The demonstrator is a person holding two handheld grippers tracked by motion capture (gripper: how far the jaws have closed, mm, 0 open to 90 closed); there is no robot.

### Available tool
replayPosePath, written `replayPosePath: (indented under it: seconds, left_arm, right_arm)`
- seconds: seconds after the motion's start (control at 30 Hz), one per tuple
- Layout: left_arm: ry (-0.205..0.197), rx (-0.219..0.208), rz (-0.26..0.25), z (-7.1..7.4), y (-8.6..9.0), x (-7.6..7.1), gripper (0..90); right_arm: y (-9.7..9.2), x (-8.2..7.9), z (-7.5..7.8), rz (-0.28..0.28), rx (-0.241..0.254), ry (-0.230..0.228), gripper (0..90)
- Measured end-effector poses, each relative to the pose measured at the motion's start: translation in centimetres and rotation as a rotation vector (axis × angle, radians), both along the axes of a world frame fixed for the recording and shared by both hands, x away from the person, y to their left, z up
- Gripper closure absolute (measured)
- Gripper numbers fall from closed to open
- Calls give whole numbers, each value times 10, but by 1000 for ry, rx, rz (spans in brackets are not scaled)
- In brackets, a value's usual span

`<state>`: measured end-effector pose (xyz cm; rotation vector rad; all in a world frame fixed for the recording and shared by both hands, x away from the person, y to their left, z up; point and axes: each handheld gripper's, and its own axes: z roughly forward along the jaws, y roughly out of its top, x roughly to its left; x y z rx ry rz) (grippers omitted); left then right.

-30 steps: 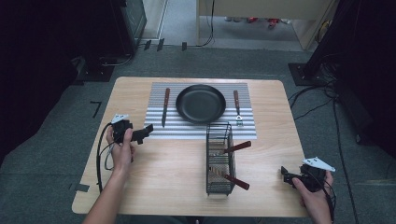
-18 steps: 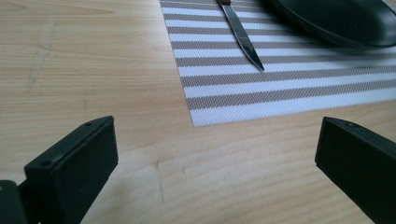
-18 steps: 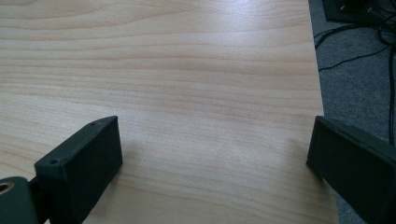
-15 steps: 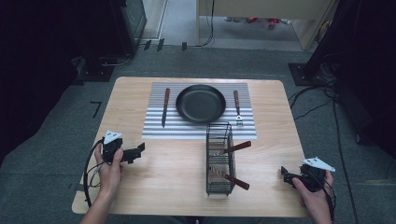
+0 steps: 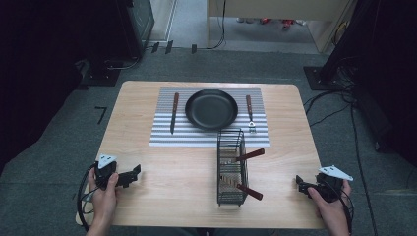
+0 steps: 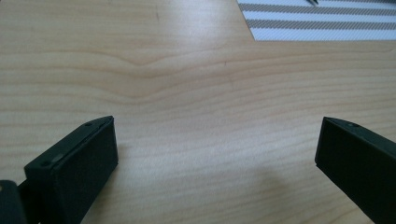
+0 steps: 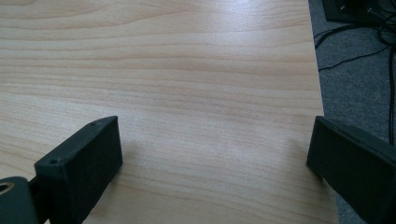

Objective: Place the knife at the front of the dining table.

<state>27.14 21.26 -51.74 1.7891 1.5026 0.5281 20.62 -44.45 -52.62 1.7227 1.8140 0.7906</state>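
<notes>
Both tongs rest low at the near corners of the wooden surface [image 5: 162, 196], each with jaws spread wide and nothing between them: the left tongs [image 5: 134, 171] sit by the near-left edge, the right tongs [image 5: 299, 183] by the near-right corner, with the surface's right edge and grey floor just beyond the right jaw in the right gripper view. The things nearest to them stand in the black wire basket [image 5: 231, 167], which sits right of centre on the near half of the surface, its long axis running away from the person. Two brown-handled utensils lean out of its right side: the upper handle [image 5: 250, 155] slants up and to the right, the lower handle [image 5: 250, 191] points right and toward the person. Both handles lean toward the right tongs, which look the nearer of the two, so the right hand seems the better placed to take one; its path runs left and slightly forward over bare wood. The left tongs have open wood all the way to the basket's closed left wall. Farther off, on the striped placemat [image 5: 162, 135], a knife [image 5: 173, 112], a dark pan [image 5: 211, 108] and a fork [image 5: 250, 113] lie side by side, the knife and the fork pointing away from the person and well apart from both tongs.
</notes>
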Motion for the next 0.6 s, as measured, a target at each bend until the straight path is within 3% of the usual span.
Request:
replayPosePath:
  seconds: [0.17, 0.2, 0.23, 0.27, 0.6]
  left_arm:
    - [27, 99, 0, -1, -6, 3, 0]
    - [27, 99, 0, -1, -6, 3, 0]
    - [32, 141, -8, -2, -10, 3, 0]
    - [31, 157, -46, -2, -14, 4, 0]
    - [32, 155, -15, -2, -17, 5, 0]
  right_arm:
    - [0, 0, 0, 0, 1, 1, 25]
    - [0, 0, 0, 0, 1, 1, 25]
    - [0, 0, 0, 0, 0, 2, 25]
    - [0, 0, 0, 0, 0, 2, 25]
    - [0, 0, 0, 0, 0, 2, 25]
